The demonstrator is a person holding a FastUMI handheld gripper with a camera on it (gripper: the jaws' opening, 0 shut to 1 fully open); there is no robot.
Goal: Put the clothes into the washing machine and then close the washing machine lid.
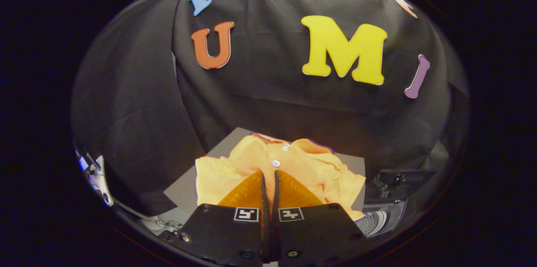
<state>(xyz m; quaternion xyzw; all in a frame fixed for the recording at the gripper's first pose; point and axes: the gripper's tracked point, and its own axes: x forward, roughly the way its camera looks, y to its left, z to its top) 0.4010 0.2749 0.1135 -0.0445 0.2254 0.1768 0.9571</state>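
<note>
the gripper (269,177) is pinching the crumpled orange buttoned cotton shirt (319,166) between nearly closed jaws, a thin fold risking slipping loose before the washing machine (379,216).

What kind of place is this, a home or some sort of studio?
Probably a staged booth rather than a home: black cloth wall, an orange shirt on a grey mat, and a small washing machine beside the nearly closed gripper.

Orange shirt (293,166) right under the nearly closed gripper (269,174); washing machine (379,216) beside it, booth wall beyond.
</note>
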